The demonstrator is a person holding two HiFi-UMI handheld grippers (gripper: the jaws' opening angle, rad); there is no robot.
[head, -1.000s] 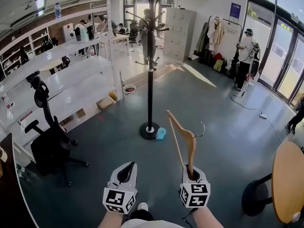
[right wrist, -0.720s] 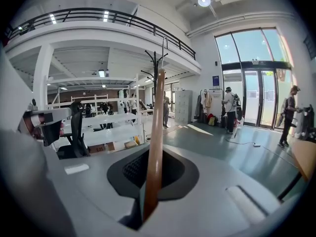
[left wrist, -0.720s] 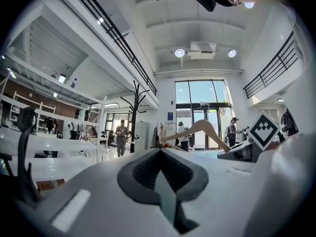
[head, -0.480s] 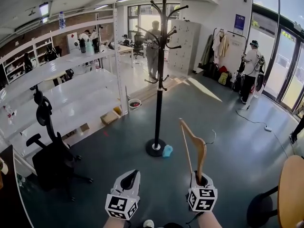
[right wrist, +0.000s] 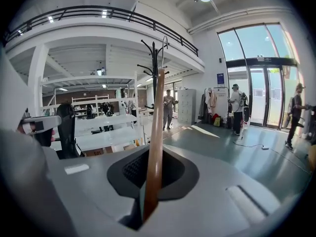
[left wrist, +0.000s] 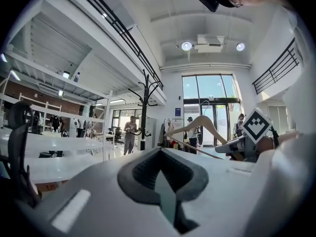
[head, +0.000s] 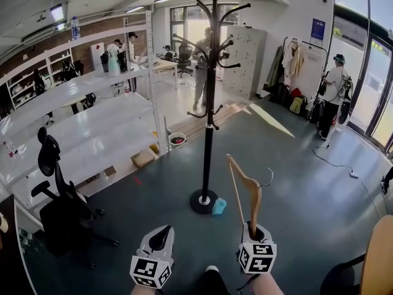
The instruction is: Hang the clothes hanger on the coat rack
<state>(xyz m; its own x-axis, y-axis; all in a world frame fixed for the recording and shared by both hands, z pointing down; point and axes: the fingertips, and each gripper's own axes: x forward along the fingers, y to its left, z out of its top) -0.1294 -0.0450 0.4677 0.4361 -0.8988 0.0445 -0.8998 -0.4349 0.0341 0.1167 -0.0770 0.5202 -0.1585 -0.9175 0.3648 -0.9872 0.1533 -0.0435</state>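
A wooden clothes hanger [head: 245, 192] with a thin metal hook stands upright out of my right gripper [head: 255, 233], which is shut on its lower arm. In the right gripper view the hanger [right wrist: 155, 132] rises straight up from between the jaws. The black coat rack [head: 209, 97] stands on a round base on the floor ahead, slightly left of the hanger, with curved hooks at its top. My left gripper [head: 161, 241] is held low at the left, shut with nothing in it. The left gripper view shows the coat rack [left wrist: 143, 110] far off and the hanger [left wrist: 200, 127] to the right.
A small blue object [head: 219, 206] lies by the rack's base. White shelving [head: 92, 121] runs along the left, with a black office chair [head: 58, 201] in front. A round wooden table [head: 377, 260] is at the right edge. People stand in the distance.
The view has shifted: the coat rack now appears a little nearer and more upright in frame. Both grippers stay low, the right still holding the hanger upright.
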